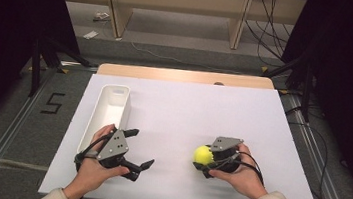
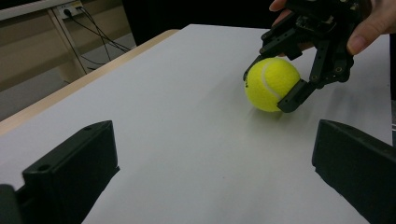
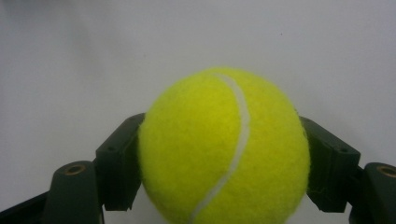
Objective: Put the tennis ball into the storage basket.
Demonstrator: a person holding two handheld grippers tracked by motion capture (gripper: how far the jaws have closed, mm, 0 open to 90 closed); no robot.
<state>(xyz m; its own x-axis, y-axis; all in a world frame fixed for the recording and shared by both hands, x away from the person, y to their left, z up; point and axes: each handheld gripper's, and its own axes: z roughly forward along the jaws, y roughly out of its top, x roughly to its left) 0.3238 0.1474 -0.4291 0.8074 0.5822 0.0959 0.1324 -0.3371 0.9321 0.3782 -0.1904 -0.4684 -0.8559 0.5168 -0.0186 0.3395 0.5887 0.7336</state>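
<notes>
Grasp step: right tongs (image 1: 204,159) clamp the ball (image 1: 203,155) on the worktop (image 1: 187,116), left tongs (image 1: 139,149) spread, idle; next likely lift, carry left to bin (image 1: 108,109).

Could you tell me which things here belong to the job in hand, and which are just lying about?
In the job:
tennis ball, clamped between the right gripper jaws
left gripper, open, holding nothing

Lying about:
white bin, apparently unused
cables on the floor beyond the table
</notes>
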